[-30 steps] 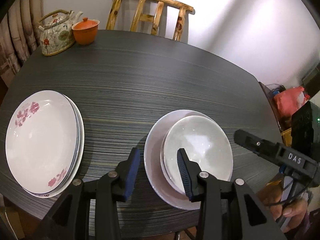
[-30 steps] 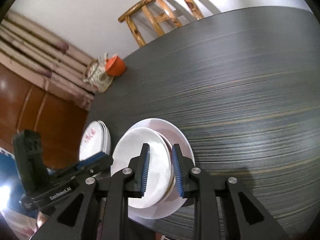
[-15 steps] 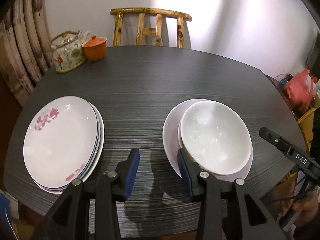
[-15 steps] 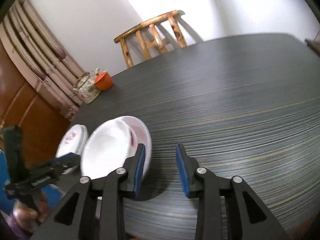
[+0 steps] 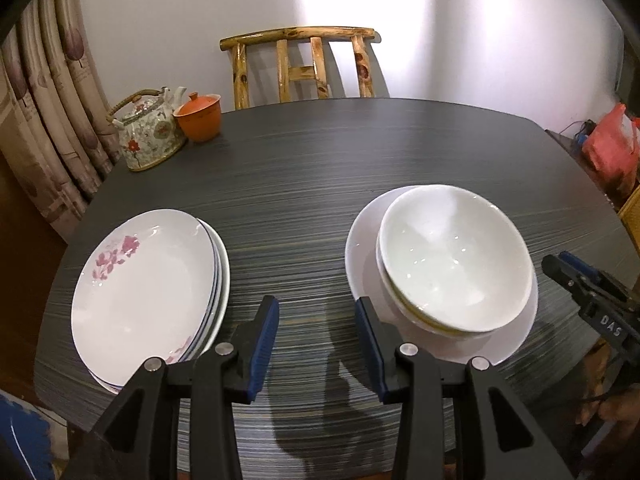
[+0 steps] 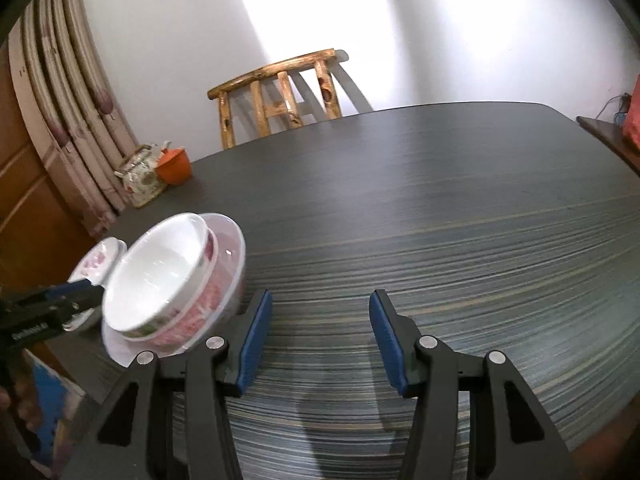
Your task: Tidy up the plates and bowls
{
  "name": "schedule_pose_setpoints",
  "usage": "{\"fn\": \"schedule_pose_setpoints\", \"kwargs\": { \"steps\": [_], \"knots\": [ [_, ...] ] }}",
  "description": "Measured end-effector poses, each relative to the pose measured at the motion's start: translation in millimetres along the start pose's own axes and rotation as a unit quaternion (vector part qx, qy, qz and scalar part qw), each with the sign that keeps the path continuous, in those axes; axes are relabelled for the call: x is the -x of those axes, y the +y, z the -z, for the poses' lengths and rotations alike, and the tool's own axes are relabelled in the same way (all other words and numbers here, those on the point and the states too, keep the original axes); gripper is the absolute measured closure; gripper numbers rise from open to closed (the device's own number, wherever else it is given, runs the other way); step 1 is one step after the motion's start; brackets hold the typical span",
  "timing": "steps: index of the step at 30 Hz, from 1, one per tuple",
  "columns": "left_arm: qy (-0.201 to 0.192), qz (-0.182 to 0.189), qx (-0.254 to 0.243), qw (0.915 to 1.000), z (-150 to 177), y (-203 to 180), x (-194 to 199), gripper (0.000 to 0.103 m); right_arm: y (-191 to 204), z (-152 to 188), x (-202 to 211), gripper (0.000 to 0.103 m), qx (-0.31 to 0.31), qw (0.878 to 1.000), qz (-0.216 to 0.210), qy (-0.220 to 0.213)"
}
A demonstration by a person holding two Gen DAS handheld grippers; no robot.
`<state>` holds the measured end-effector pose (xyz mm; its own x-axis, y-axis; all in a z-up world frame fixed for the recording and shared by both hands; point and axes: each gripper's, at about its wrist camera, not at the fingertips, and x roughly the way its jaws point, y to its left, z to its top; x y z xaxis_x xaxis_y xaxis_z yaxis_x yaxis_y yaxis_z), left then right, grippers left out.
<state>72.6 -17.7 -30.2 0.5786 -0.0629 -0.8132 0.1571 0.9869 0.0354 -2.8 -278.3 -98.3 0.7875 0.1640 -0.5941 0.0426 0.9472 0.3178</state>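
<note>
Two nested bowls (image 5: 454,258) on plate (image 5: 360,248)

1. the table (image 5: 320,184) had a dark, matt top with fine streaked grain.
2. the stacked bowls (image 5: 454,258) and the plates (image 5: 148,288) looked like glossy white ceramic, some with pink flower prints.
3. the chair (image 5: 300,64) was knotty varnished wood.
4. the teapot (image 5: 150,136) was glazed and painted, beside a glossy orange cup (image 5: 199,117).
5. the curtain (image 5: 52,92) was cloth.

Stacked bowls (image 5: 454,258) beside stacked plates (image 5: 148,292)
</note>
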Motion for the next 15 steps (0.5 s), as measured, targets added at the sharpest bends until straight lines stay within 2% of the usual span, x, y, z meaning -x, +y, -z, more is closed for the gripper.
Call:
{"fn": "schedule_pose_setpoints", "kwargs": {
  "steps": [8,15],
  "knots": [
    [0.003,-0.006,-0.003,1.0000,1.4,-2.9,0.6,0.063,0.4,6.9,-0.9,0.053,-0.002,1.000,0.000,0.006],
    [0.011,0.000,0.009,0.9999,0.4,1.2,-3.1,0.063,3.8,1.4,4.3,0.052,-0.013,0.999,-0.045,0.022]
  ]
}}
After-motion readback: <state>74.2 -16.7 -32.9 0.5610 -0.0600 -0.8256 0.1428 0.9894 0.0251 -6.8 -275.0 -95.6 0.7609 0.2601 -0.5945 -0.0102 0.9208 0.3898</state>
